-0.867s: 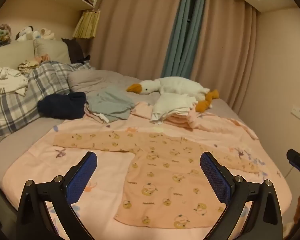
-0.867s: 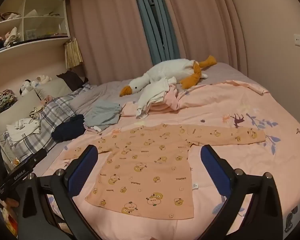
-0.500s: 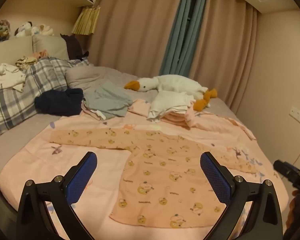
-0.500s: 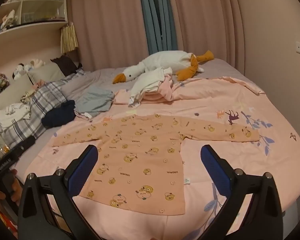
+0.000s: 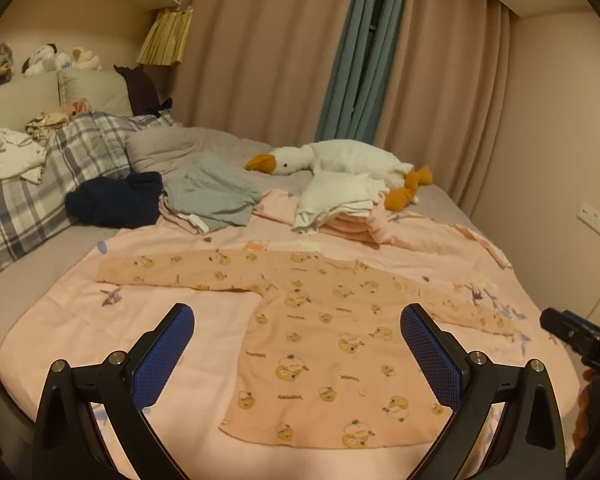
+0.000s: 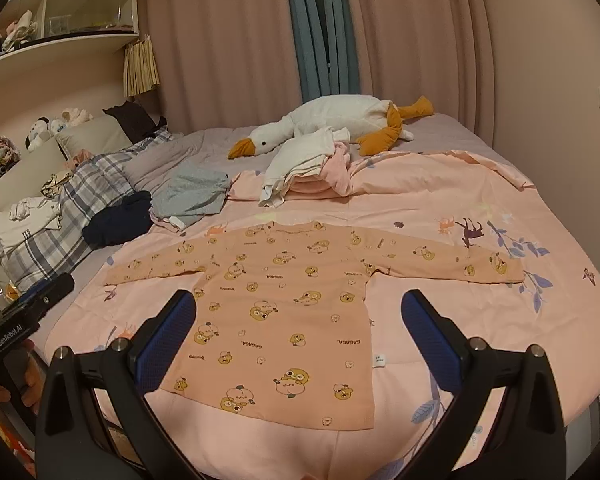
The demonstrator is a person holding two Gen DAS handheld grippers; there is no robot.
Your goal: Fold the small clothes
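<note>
We are in a home bedroom: a bed [image 6: 440, 184] under pink bedding, a plush goose [image 6: 324, 124] at 12 o'clock, floor-length curtains [image 6: 236, 40] behind.

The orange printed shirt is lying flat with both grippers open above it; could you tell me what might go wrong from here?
The orange shirt lies on a soft pink quilt, so either gripper may pinch quilt with the fabric. Its long sleeves spread wide, so a fold may land crooked.
</note>
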